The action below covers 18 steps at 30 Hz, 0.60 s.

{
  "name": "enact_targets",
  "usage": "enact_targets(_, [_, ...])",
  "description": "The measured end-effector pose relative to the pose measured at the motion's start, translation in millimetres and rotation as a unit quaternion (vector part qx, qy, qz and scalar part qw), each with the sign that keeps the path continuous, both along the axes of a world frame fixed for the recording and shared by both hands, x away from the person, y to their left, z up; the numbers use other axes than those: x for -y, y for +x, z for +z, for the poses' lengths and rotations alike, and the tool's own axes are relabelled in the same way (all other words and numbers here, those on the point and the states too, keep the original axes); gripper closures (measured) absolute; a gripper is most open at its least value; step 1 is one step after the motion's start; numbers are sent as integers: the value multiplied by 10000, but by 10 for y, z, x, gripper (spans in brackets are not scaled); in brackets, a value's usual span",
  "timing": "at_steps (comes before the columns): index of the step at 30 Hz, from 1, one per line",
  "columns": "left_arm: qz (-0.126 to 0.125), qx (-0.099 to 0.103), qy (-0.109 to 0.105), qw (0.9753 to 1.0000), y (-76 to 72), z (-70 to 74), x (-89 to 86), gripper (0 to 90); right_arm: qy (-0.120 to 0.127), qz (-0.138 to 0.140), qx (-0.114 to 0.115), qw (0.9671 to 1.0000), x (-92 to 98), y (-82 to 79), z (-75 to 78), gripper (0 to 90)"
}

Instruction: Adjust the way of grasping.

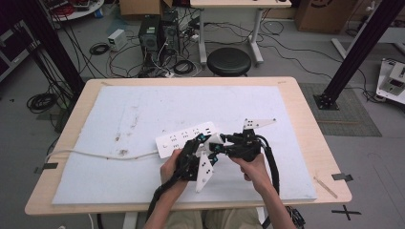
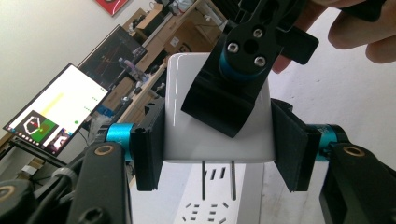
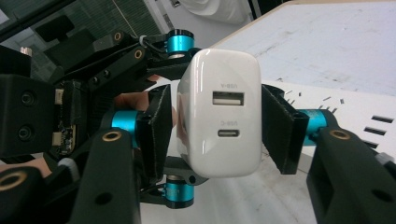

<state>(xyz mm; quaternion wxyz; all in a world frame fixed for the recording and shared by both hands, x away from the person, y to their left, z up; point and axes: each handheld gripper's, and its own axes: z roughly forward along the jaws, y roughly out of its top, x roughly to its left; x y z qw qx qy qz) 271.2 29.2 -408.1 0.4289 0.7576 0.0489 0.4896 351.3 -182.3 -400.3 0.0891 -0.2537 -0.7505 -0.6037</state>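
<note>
We hold the USB charger (image 2: 215,130) in the left tool (image 2: 219,144), right tool (image 3: 219,135) seemingly loose; its prongs could miss the power strip (image 2: 210,205) below.

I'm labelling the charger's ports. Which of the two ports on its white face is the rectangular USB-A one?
On the white charger, it is the upper port, wide and rectangular, marked USB-A. The lower port is a small rounded slot.

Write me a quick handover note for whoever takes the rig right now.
Left gripper: shut on the charger, pads on two opposite sides.
Right gripper: jaws bracket the same charger; firm contact unclear.
Power strip: flat on the white mat, just under the charger.
Done: charger held up, prongs bare and aimed at the strip.
Left: seat the prongs in a socket, then release.
</note>
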Motion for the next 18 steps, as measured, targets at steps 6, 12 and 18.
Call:
enact_targets(6, [-12, 54, 13, 10000, -2, 2, 4, 425, 26, 7, -10, 10000, 4, -8, 5, 536])
enact_targets(12, [-43, 79, 11, 10000, 0, -1, 7, 424, 155, 35, -24, 9999, 27, 3, -4, 569])
enact_targets(18, [-58, 63, 10, 10000, 3, -5, 6, 425, 160, 27, -67, 9998, 35, 6, -4, 595])
